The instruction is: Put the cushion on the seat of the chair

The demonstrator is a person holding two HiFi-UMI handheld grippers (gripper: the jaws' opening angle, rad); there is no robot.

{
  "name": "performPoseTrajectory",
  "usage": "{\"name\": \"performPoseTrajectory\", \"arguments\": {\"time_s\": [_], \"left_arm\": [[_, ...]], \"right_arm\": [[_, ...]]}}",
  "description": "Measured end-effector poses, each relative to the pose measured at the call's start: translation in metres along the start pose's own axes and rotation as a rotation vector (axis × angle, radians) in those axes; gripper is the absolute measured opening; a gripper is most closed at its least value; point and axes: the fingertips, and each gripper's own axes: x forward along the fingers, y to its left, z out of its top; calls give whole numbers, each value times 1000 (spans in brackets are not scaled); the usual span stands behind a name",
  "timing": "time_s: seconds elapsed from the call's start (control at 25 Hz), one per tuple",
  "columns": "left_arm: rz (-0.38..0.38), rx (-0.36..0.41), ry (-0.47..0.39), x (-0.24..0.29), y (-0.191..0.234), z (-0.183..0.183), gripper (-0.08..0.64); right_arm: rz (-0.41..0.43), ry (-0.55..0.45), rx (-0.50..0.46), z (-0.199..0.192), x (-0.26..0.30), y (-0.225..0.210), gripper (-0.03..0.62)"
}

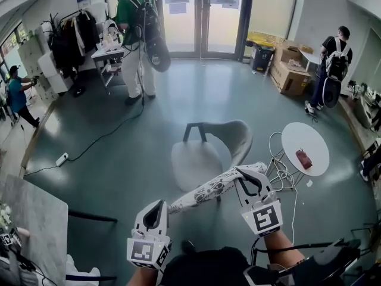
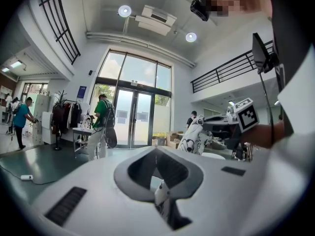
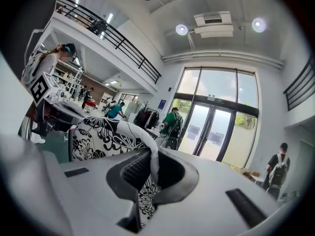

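Black-and-white floral cushion [image 1: 205, 192]; where have I got it?

— You have it off the floor, stretched as a long band between your two tools; in the head view it slants up from lower left to upper right. The grey chair [image 1: 209, 145] stands just beyond it, and the cushion is not on the seat (the chair's curved back is on the right side of that view).

— How does my left hand-held gripper [image 1: 161, 211] stand?

— It is closed on one corner of the cushion; the left gripper view shows a small fold of the printed cloth nipped between the jaws, with the rest running off to your other tool.

— And the right hand-held gripper [image 1: 245, 173]?

— Clamped tight on the opposite end; the right gripper view shows the cloth pinched between the jaws and spilling out to the left.

— What else is around me?

— To the right of the chair a round white counter [image 1: 309, 136] carries a small reddish-brown thing [image 1: 304, 159]; white cables [image 1: 280, 171] lie looped on the teal floor [image 1: 119, 159] between chair and counter. Farther off, a person in a green top [image 1: 134, 28] stands near the glass doors [image 1: 202, 16]; cardboard boxes [image 1: 290, 70] sit by the right wall.
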Motion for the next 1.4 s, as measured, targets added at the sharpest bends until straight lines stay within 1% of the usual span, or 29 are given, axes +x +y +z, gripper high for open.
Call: {"name": "performPoseTrajectory", "arguments": {"time_s": [0.12, 0.28, 0.4, 0.6, 0.72, 0.92, 1.0, 1.16, 1.4], "left_arm": [[-15, 12, -3, 3, 17, 1, 9], [-6, -18, 6, 6, 38, -5, 9], [-7, -32, 17, 13, 43, -13, 9], [-10, -26, 33, 34, 46, -22, 9], [4, -21, 48, 49, 53, -22, 9], [48, -18, 62, 76, 67, -13, 9], [53, -20, 71, 89, 70, -13, 9], [36, -22, 91, 118, 71, -17, 9], [24, -39, 137, 150, 73, -35, 9]], "right_arm": [[-20, 6, -9, 3, 12, 2, 23], [-28, 17, -5, 1, 27, 7, 23], [-29, 27, -8, -3, 39, 7, 23], [-33, 27, -6, -17, 62, -5, 23], [-30, 25, 7, -22, 81, -16, 23], [1, 38, 13, -32, 115, -30, 23], [8, 45, 16, -39, 127, -35, 23], [41, 87, 11, -63, 150, -37, 23], [87, 141, 15, -103, 177, -31, 23]]}}
